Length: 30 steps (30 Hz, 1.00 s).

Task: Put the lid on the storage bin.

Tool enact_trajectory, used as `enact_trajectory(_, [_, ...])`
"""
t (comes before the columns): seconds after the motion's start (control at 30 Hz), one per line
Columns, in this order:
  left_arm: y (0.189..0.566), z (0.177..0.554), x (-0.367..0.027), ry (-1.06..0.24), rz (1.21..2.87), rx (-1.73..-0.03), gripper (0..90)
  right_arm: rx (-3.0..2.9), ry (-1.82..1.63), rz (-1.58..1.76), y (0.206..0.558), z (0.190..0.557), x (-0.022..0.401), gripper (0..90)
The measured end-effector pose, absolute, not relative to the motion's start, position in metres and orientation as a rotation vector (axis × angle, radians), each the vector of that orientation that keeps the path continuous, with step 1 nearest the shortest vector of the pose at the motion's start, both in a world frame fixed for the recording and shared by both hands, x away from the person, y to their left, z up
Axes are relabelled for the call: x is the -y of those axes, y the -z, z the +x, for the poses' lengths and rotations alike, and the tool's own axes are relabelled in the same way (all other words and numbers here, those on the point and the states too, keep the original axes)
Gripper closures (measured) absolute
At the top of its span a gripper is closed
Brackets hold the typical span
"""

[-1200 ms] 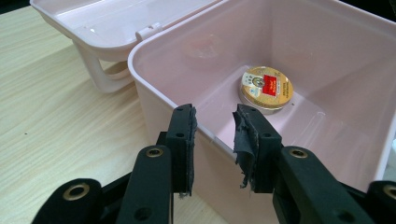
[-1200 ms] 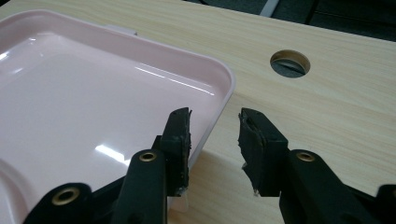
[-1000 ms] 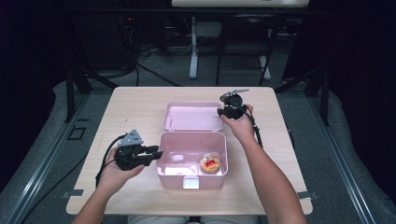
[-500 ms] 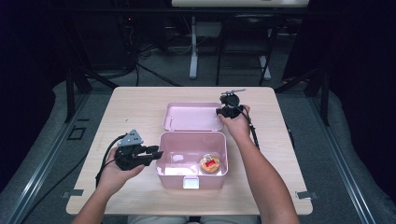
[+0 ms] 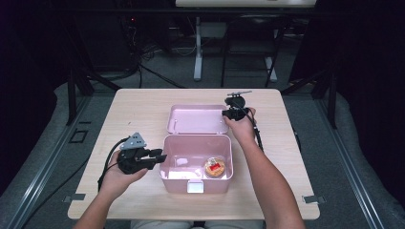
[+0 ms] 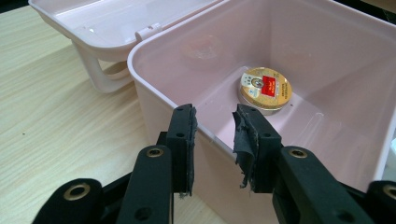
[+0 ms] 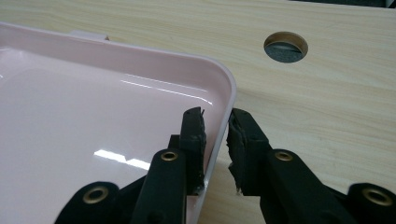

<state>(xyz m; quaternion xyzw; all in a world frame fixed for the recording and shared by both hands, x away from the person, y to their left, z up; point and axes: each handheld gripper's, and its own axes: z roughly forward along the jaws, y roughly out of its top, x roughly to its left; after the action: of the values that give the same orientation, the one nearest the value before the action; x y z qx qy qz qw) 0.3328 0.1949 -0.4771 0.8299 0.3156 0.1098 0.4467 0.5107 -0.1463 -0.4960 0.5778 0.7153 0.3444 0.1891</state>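
Closing in with our right gripper, we have its fingers straddling the rim of the pink lid, near the lid's right-hand corner; they have just been drawing together, one finger inside the rim and one outside. A thin gap shows on the outer side, so we can't call it clamped. That lid lies flat, swung open behind the pink box, joined to it along the box's back edge.

Our left gripper sits at the box's left wall, fingers apart with the wall's rim between them; whether the pads press on it we cannot tell.

Inside the box, toward its right side, rests a round gold tin with a red label. The box stands at the middle of the tabletop.
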Motion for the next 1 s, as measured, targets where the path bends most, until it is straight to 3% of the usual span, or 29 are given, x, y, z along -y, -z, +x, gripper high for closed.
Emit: enact_trajectory(1.0, [0.477,0.333,-0.194,-0.278,2.055,-0.779,68.5,-1.964,-0.997,1.638,0.482,0.504,0.146,79.8])
